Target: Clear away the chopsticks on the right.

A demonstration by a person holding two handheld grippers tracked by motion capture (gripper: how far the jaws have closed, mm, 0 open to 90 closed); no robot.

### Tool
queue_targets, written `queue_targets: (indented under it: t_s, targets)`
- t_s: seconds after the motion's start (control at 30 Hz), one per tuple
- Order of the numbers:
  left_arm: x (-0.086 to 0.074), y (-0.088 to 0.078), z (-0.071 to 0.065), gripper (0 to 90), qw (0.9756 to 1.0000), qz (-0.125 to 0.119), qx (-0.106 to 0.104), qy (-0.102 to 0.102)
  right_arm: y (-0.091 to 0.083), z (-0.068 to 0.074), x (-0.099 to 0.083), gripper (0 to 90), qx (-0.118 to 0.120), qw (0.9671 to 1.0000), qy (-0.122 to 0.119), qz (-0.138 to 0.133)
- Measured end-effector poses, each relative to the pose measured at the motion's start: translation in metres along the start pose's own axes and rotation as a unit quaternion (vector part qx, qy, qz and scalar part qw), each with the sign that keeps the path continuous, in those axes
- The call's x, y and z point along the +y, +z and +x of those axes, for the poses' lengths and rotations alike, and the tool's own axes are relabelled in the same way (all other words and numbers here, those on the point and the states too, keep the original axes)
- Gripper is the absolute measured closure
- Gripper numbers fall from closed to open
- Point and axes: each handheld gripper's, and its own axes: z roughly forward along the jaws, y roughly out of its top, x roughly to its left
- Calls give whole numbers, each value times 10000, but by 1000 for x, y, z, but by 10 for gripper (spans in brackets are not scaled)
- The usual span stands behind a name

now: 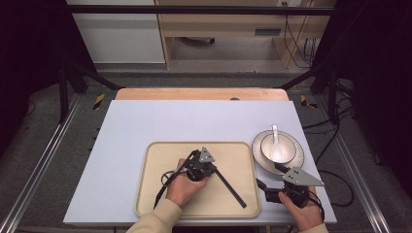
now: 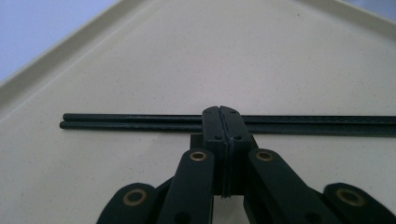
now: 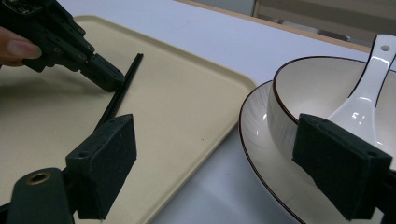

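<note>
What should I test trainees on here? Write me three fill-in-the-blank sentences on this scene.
1. The black chopsticks lie on the beige ____.
2. The white spoon rests in the ____, which stands on the plate.
3. The jaws of the right gripper stand ____.
Missing words: tray; bowl; open.

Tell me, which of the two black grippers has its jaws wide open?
The right gripper, beside the plate: its jaws stand far apart with nothing between them. The left gripper, over the tray, has its jaws pressed together.
</note>
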Motion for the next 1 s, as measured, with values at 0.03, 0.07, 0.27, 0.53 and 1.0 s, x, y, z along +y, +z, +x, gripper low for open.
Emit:
queue_targets:
  t_s: [0.03, 0.07, 0.27, 0.53, 1.0]
  targets:
    - [0, 0, 0, 900, 10000, 0, 0, 0, 0, 0, 0, 135, 0, 10000, 0, 0]
    - [0, 1, 0, 900, 10000, -48, 9, -31, 0, 0, 0, 136, 1, 10000, 4, -14]
    - [6, 5, 0, 900, 10000, 55, 7, 68, 0, -1, 0, 140, -8, 10000, -22, -31]
    - [16, 14, -3, 900, 9997, 41, -80, 208, 0, -2, 0, 146, -27, 10000, 7, 11]
    - [28, 26, -10, 900, 9991, 37, -174, 376, 0, -2, -1, 146, -1, 10000, 8, 27]
